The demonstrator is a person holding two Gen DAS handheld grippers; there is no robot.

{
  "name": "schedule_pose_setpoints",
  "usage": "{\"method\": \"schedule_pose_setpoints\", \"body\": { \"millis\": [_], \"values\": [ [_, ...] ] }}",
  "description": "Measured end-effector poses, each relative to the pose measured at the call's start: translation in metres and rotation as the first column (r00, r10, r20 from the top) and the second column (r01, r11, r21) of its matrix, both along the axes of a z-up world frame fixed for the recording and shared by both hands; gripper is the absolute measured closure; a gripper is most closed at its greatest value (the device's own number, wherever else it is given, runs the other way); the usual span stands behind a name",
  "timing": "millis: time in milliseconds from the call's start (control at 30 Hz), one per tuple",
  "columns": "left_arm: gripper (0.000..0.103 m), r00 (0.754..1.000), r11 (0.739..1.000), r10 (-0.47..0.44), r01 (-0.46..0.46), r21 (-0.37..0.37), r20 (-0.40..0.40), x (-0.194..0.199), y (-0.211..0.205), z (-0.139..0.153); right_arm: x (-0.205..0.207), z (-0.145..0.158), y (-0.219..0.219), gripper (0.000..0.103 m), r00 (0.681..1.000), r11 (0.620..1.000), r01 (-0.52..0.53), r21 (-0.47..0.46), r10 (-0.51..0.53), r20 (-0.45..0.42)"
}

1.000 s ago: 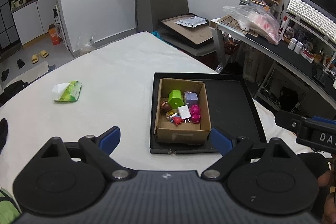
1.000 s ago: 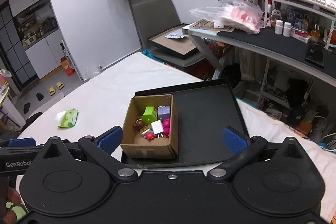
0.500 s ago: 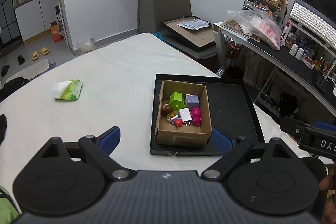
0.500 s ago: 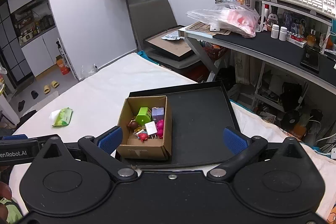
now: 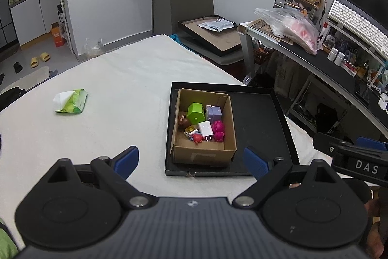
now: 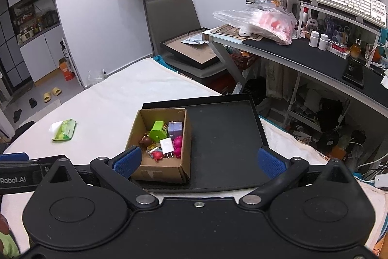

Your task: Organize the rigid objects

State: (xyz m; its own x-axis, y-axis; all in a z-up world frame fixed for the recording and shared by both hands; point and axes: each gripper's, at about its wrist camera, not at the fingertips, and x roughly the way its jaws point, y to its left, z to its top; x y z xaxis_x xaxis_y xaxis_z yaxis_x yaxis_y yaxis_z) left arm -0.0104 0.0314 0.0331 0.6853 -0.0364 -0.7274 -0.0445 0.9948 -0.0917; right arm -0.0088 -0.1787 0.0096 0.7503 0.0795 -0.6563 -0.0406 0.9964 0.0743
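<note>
Both grippers empty, jaws spread wide: left gripper [image 5: 191, 160], right gripper [image 6: 198, 163]. Cardboard box [image 5: 202, 152] of small toys sits at lower centre of my left view, in the left half of the black tray [image 5: 257, 128]. Box's long axis runs away from me. In my right view it lies left of centre [image 6: 157, 169], so my left looks better lined up.
</note>
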Motion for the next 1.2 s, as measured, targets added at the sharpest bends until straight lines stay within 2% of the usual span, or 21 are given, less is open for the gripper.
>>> {"method": "schedule_pose_setpoints", "body": {
  "millis": [300, 1200],
  "values": [
    [0.01, 1.0, 1.0, 0.002, -0.002, -0.004, -0.003, 0.001, 0.001, -0.002, 0.0, -0.002, 0.003, 0.0, 1.0, 0.999, 0.003, -0.033, -0.003, -0.006],
    [0.01, 1.0, 1.0, 0.001, -0.001, 0.002, -0.016, 0.001, 0.002, -0.012, 0.0, -0.006, 0.004, 0.0, 1.0, 0.999, -0.001, -0.04, 0.0, -0.019]
  ]
}}
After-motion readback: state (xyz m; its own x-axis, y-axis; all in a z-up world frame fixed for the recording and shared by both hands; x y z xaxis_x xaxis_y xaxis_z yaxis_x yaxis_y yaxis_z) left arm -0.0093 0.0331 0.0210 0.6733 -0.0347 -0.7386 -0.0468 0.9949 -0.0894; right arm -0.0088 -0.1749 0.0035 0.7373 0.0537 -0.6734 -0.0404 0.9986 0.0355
